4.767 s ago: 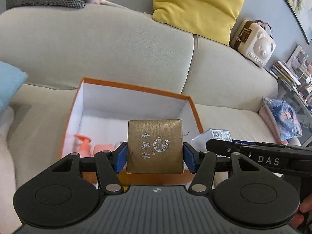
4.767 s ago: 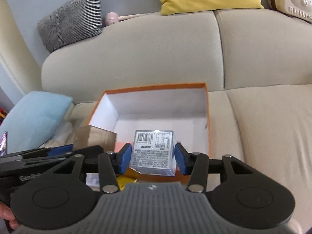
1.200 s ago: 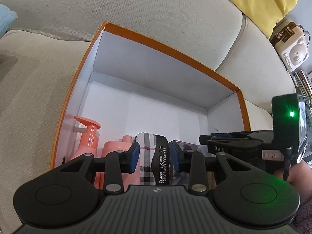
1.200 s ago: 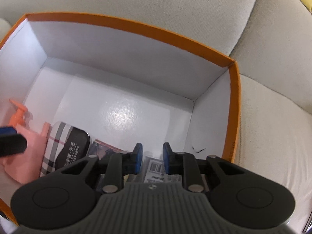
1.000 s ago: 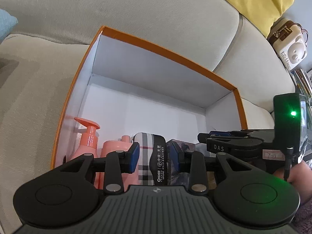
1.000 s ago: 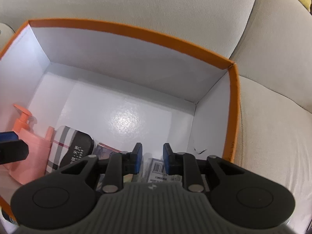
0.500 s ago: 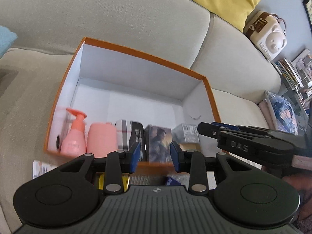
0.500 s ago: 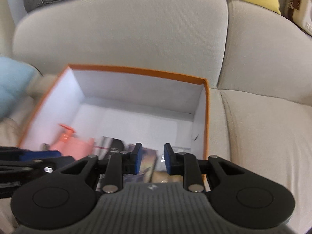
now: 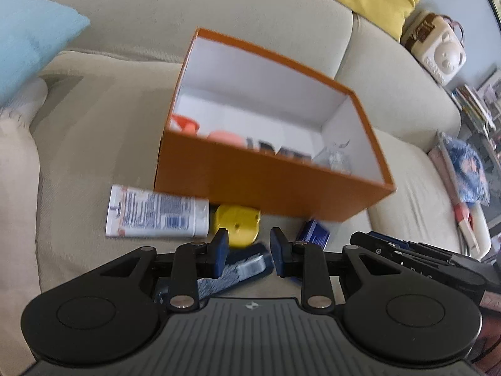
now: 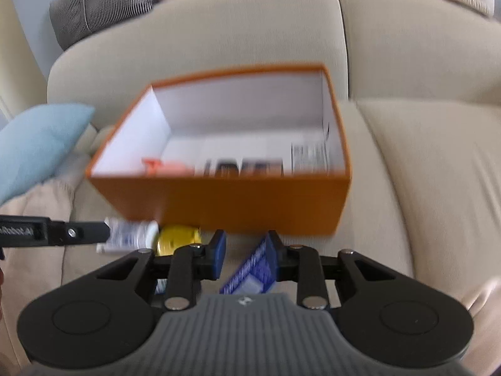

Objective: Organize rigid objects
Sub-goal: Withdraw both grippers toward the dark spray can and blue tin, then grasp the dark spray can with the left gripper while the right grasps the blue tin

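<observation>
Orange box lies beyond both hand-held grippers (left closing, right opening, both empty).

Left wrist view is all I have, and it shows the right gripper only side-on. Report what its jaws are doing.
Observer: The right gripper has its jaws opening. A blue packet lies on the sofa under the gap, close to one finger, and the pads are not pressing it.
Operator: Now name something beyond the box that my view misses.
Observer: A grey checked cushion sits on top of the sofa back, up and to the left of the orange box in the right wrist view.
</observation>
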`<state>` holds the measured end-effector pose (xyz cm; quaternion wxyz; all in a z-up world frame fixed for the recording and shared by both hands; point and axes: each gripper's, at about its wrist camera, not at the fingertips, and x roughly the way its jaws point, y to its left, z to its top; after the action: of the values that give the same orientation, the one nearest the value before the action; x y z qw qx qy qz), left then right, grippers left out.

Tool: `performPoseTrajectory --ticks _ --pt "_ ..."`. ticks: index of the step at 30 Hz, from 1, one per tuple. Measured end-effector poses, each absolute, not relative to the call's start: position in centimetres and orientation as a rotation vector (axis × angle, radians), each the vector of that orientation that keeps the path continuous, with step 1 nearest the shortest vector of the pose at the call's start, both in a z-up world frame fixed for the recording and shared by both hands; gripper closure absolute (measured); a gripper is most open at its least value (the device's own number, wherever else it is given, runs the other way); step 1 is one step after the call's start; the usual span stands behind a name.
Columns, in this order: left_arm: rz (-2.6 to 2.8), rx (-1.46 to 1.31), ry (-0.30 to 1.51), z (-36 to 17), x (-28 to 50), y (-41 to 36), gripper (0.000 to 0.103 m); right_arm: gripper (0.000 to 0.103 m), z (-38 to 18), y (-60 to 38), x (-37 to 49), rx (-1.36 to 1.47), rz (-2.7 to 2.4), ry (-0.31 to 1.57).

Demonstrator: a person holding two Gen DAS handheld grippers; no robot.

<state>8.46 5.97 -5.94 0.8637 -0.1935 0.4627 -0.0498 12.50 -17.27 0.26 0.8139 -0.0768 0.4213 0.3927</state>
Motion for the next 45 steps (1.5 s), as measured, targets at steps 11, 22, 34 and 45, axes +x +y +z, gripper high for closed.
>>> performPoseTrajectory --ticks 11,22,34,45 --pt "-0.155 0.002 0.976 -9.9 8.2 1.7 0.061 0.055 -5.4 -18.4 11.9 -0.117 0.82 1.002" --pt "-0.293 0.119 1.117 -12.1 11.2 1.4 0.041 0.055 -7.9 -18.7 14.6 -0.004 0.757 1.112" --pt "-0.338 0.089 1.23 -14.2 12.7 1.7 0.038 0.046 -9.7 -17.5 16.3 0.064 0.753 1.145" --pt "-0.207 0.046 1.178 -13.0 10.7 0.3 0.061 0.075 -8.7 -17.0 14.7 -0.005 0.823 1.018"
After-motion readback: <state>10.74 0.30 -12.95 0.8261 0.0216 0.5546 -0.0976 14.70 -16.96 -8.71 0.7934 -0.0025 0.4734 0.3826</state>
